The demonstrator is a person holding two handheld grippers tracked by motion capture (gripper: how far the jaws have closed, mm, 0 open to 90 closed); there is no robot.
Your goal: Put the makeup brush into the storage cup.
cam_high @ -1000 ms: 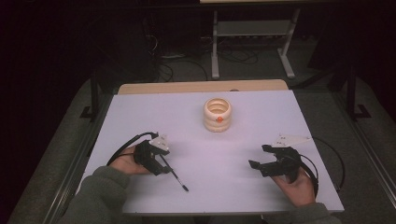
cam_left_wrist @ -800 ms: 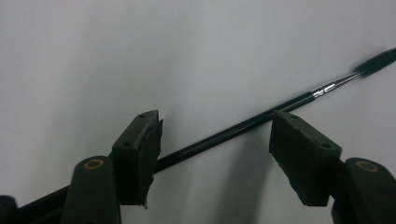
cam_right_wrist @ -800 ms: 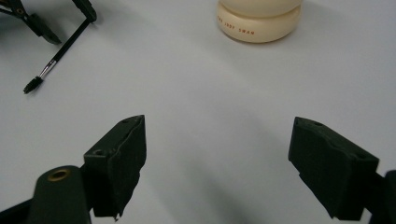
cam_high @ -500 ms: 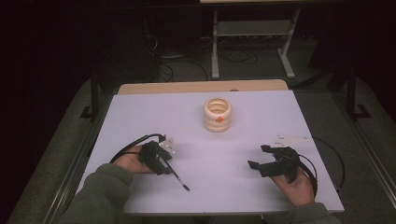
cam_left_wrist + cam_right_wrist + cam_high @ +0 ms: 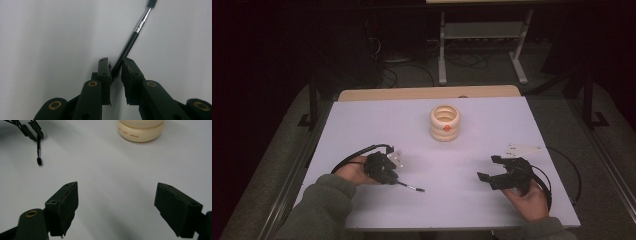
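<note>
Since the earlier frames, your left gripper [image 5: 398,176] has drawn slightly toward you along the pale bench [image 5: 362,125], and its fingers have just been closing around the slim black brush with a silver ferrule [image 5: 136,33]. Its fingers [image 5: 104,71] now stand narrow, with the brush handle caught between the pads; contact shows on the left pad, while a sliver of gap remains at the right one. Your brush lies low over the bench at near left, its tip pointing toward your right hand. Your right gripper [image 5: 490,169] rests at near right, well apart from the brush, its fingers [image 5: 65,202] spread wide with nothing between them. At bench centre, farther from you, stands a cream ribbed round holder with an orange spot [image 5: 445,122], apart from both grippers.
</note>
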